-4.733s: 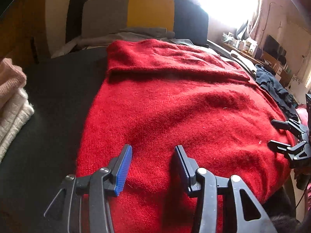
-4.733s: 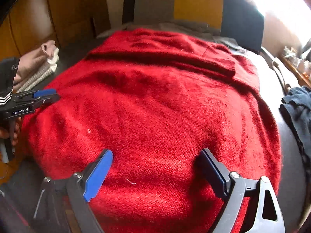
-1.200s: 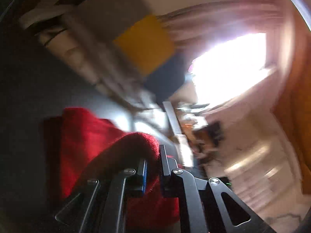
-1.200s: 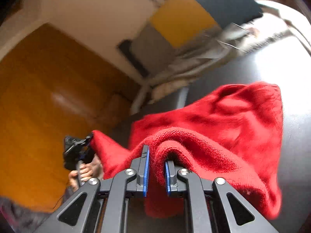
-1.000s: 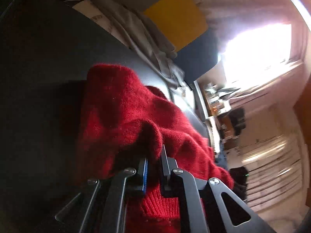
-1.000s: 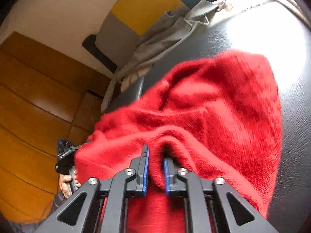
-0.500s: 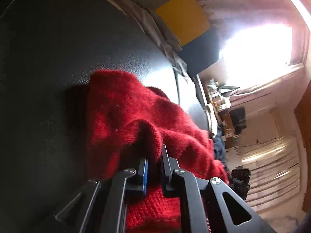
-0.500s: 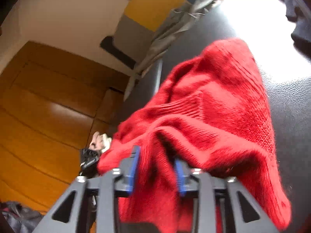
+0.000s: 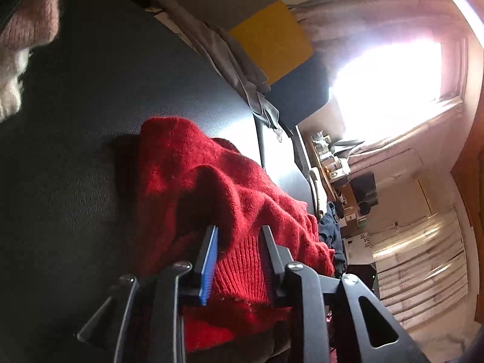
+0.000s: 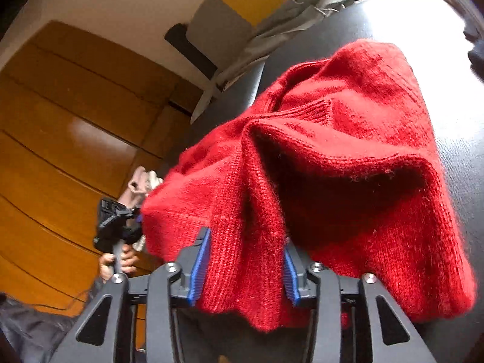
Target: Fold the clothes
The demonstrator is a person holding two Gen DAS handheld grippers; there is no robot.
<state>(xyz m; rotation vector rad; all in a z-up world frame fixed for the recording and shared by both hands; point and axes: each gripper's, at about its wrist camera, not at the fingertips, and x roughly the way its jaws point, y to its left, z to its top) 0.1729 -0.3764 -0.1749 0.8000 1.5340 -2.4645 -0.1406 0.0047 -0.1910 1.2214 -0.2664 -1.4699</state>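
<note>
Both grippers are at the red sweater [image 10: 348,157], which sits bunched in a heap on the black table [image 9: 90,96], its folds piled toward the near edge. In the left wrist view the left gripper [image 9: 239,242] has its jaws parted, a ribbed band of the knit lying between the blue pad and the black finger, the cloth not pinched. In the right wrist view the right gripper [image 10: 245,260] is spread wider, both blue pads showing, with a thick fold of the sweater draped down between them and hanging loose over the fingers. Off to the left in that view, the left gripper [image 10: 118,227] shows at the sweater's far side with the person's hand [image 10: 118,263] wrapped on its handle. A pink and white pile of knitwear [image 9: 21,39] rests on the table's left side, well apart from the red heap. A grey garment [image 9: 230,60] is draped at the table's far edge below the grey, yellow and dark cushions [image 9: 269,39]. A dark blue garment [image 9: 331,227] lies at the right edge, just beside the sweater. A bright window [image 9: 390,72] glares beyond.
</note>
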